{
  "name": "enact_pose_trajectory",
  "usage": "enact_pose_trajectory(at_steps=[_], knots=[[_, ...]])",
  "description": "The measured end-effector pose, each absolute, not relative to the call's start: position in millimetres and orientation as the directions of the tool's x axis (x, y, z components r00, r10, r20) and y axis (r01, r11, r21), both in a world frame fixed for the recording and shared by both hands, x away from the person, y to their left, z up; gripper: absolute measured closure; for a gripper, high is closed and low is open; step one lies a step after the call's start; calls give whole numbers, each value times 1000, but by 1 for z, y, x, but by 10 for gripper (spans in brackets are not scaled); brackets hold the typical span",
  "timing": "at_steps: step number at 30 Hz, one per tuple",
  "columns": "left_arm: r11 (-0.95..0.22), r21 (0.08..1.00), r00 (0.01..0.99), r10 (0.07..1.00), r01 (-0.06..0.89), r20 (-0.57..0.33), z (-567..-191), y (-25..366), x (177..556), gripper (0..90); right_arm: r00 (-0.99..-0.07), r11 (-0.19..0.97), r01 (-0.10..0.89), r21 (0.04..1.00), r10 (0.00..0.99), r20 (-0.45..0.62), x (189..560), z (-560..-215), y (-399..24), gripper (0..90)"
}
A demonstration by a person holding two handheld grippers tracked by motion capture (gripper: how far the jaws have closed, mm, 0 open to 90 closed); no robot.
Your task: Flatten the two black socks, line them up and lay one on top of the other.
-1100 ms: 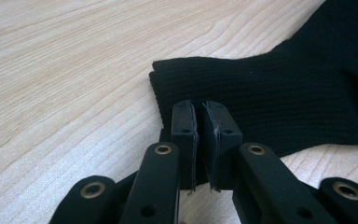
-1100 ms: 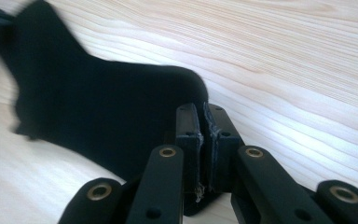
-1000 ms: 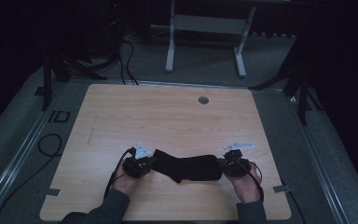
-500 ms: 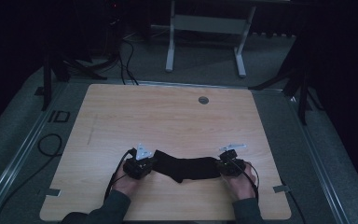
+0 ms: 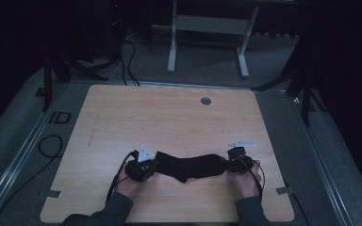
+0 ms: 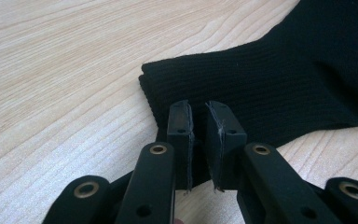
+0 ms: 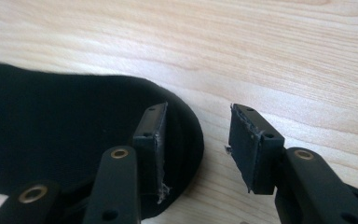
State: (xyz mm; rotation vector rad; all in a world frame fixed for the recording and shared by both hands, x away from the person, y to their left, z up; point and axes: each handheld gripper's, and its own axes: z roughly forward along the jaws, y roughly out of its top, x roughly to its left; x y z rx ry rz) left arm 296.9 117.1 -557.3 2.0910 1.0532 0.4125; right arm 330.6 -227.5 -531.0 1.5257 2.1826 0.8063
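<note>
Near the table's (image 5: pixel 122 113) front edge, the left gripper (image 6: pixel 198 122) is pinching the sock's (image 5: pixel 191 165) cuff, anchoring it, while the right gripper (image 7: pixel 200 140) is spreading wide astride the toe.

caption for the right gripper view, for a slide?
Right gripper open over the rounded toe end of a black sock on the wooden table.

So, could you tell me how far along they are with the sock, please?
The black sock already lies stretched flat across the table. In hand: the left gripper is nearly closed over the cuff end, and the right gripper is open at the toe end, one jaw over the fabric. No fold is visible yet, so whatever comes next remains.
</note>
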Motion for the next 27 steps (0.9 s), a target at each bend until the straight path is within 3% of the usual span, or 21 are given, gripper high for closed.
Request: enact_pose_trajectory(at_steps=[20,27], knots=[[-358,754,607,792,551,-67,-556,119,297,790,-356,198,681,705,931,82,325,-514,-245,516],[-270,814,599,793,514,-115,-545,133,297,700,-377,220,691,688,922,84,327,-519,-243,498]])
